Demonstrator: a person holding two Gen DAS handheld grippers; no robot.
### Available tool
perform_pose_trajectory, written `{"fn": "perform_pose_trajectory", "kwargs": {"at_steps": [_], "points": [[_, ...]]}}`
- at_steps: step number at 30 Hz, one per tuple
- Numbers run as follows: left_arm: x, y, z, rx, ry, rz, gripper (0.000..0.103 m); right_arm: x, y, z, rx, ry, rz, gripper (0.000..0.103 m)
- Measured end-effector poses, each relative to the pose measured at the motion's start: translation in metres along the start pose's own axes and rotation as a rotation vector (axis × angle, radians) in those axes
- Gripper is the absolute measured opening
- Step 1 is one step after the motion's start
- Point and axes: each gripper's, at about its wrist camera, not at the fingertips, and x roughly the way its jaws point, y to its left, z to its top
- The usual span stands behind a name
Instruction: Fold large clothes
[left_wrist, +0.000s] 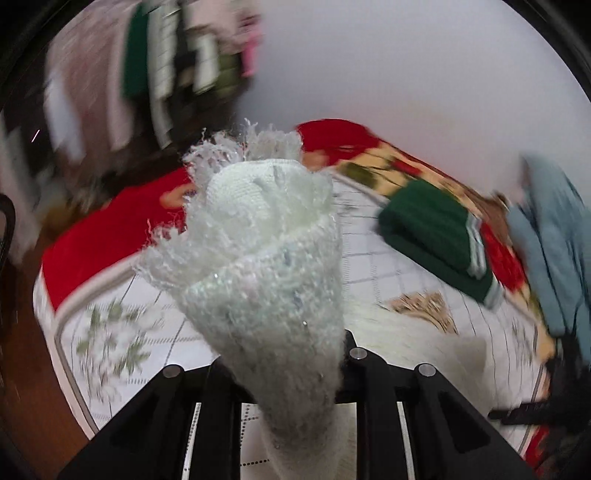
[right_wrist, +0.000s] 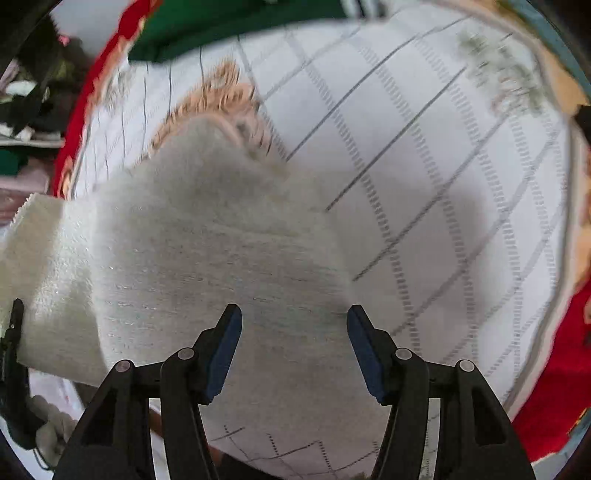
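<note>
A fluffy white knitted garment (left_wrist: 266, 266) is bunched up between the fingers of my left gripper (left_wrist: 284, 373), which is shut on it and holds it above the bed. In the right wrist view the same white garment (right_wrist: 207, 258) lies spread on the bedspread. My right gripper (right_wrist: 294, 332) is open, its blue-padded fingers (right_wrist: 225, 343) hovering just over the garment's near edge, holding nothing. The left gripper's black tip shows at that view's left edge.
The bed carries a white grid-patterned bedspread (right_wrist: 424, 166) with red border (left_wrist: 96, 236). A folded green garment (left_wrist: 439, 236) lies at the right, pale blue cloth (left_wrist: 550, 236) beyond it. Hanging clothes (left_wrist: 155, 66) fill the upper left. Wooden floor lies left.
</note>
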Motion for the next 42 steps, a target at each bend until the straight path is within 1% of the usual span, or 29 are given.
{"fn": "perform_pose_trajectory", "kwargs": {"at_steps": [1, 3, 4, 5, 6, 8, 9, 11, 13, 14, 15, 17, 19, 21, 23, 24, 26, 28, 29, 30, 32, 34, 35, 36, 37, 38, 39, 41, 42], "points": [[-0.002, -0.009, -0.001, 0.037, -0.005, -0.013, 0.016, 0.0, -0.006, -0.001, -0.003, 0.002, -0.004, 0.069], [-0.008, -0.034, -0.004, 0.122, -0.021, -0.062, 0.016, 0.023, -0.02, -0.008, 0.007, 0.067, 0.014, 0.071], [-0.011, -0.045, -0.005, 0.159, -0.028, -0.086, 0.016, 0.037, -0.029, -0.009, 0.034, 0.101, 0.052, 0.069], [-0.014, -0.057, -0.009, 0.2, -0.035, -0.113, 0.016, 0.052, -0.035, -0.009, 0.07, 0.132, 0.123, 0.058], [-0.02, -0.073, -0.014, 0.254, -0.044, -0.154, 0.015, 0.069, -0.046, -0.01, 0.125, 0.157, 0.21, 0.058], [-0.029, -0.097, -0.023, 0.339, -0.055, -0.214, 0.015, 0.078, -0.044, -0.008, 0.101, 0.132, 0.217, 0.058], [-0.035, -0.112, -0.032, 0.403, -0.058, -0.259, 0.015, 0.078, -0.044, -0.007, 0.093, 0.126, 0.221, 0.058], [-0.044, -0.132, -0.047, 0.493, -0.057, -0.333, 0.015, 0.079, -0.048, -0.003, 0.106, 0.121, 0.285, 0.058], [-0.049, -0.152, -0.066, 0.596, -0.045, -0.4, 0.015, 0.085, -0.045, 0.0, 0.119, 0.122, 0.324, 0.058], [-0.05, -0.16, -0.077, 0.645, -0.036, -0.426, 0.015, 0.087, -0.048, 0.002, 0.12, 0.125, 0.341, 0.058], [-0.049, -0.168, -0.09, 0.695, -0.008, -0.466, 0.015, 0.089, -0.05, 0.004, 0.12, 0.128, 0.351, 0.058], [-0.044, -0.178, -0.111, 0.761, 0.026, -0.501, 0.015, 0.087, -0.065, 0.007, 0.136, 0.136, 0.395, 0.058], [-0.036, -0.183, -0.128, 0.806, 0.061, -0.523, 0.015, 0.087, -0.077, 0.01, 0.142, 0.146, 0.429, 0.058], [-0.027, -0.182, -0.138, 0.829, 0.085, -0.522, 0.015, 0.089, -0.082, 0.015, 0.15, 0.16, 0.449, 0.058], [-0.018, -0.178, -0.143, 0.845, 0.116, -0.502, 0.015, 0.088, -0.091, 0.022, 0.182, 0.186, 0.474, 0.058], [-0.011, -0.175, -0.145, 0.858, 0.121, -0.479, 0.015, 0.087, -0.1, 0.027, 0.192, 0.197, 0.48, 0.058], [-0.005, -0.17, -0.148, 0.862, 0.138, -0.456, 0.015, 0.074, -0.118, 0.033, 0.205, 0.216, 0.474, 0.058], [0.005, -0.161, -0.147, 0.87, 0.177, -0.424, 0.016, 0.056, -0.143, 0.033, 0.233, 0.197, 0.475, 0.063], [0.005, -0.158, -0.148, 0.882, 0.175, -0.415, 0.017, 0.041, -0.16, 0.032, 0.255, 0.173, 0.462, 0.066], [0.004, -0.156, -0.15, 0.886, 0.169, -0.407, 0.017, 0.027, -0.175, 0.027, 0.269, 0.149, 0.459, 0.066], [0.001, -0.155, -0.15, 0.89, 0.182, -0.376, 0.023, 0.001, -0.189, 0.026, 0.293, 0.102, 0.462, 0.066], [-0.004, -0.157, -0.147, 0.887, 0.196, -0.361, 0.027, -0.017, -0.19, 0.019, 0.291, 0.077, 0.467, 0.067], [-0.006, -0.156, -0.146, 0.882, 0.195, -0.361, 0.036, -0.025, -0.19, 0.019, 0.286, 0.069, 0.483, 0.069], [-0.008, -0.157, -0.143, 0.872, 0.201, -0.366, 0.045, -0.028, -0.184, 0.006, 0.281, 0.065, 0.497, 0.07], [-0.01, -0.156, -0.14, 0.854, 0.215, -0.383, 0.073, -0.029, -0.173, 0.0, 0.274, 0.063, 0.507, 0.07], [-0.013, -0.154, -0.138, 0.832, 0.225, -0.391, 0.094, -0.028, -0.159, -0.006, 0.257, 0.06, 0.519, 0.07], [-0.015, -0.151, -0.135, 0.815, 0.227, -0.391, 0.094, -0.025, -0.15, -0.016, 0.245, 0.059, 0.528, 0.07], [-0.021, -0.146, -0.134, 0.791, 0.239, -0.385, 0.094, -0.018, -0.134, -0.014, 0.214, 0.073, 0.565, 0.071], [-0.025, -0.142, -0.133, 0.778, 0.253, -0.376, 0.094, -0.017, -0.113, -0.02, 0.208, 0.08, 0.579, 0.071]]}}
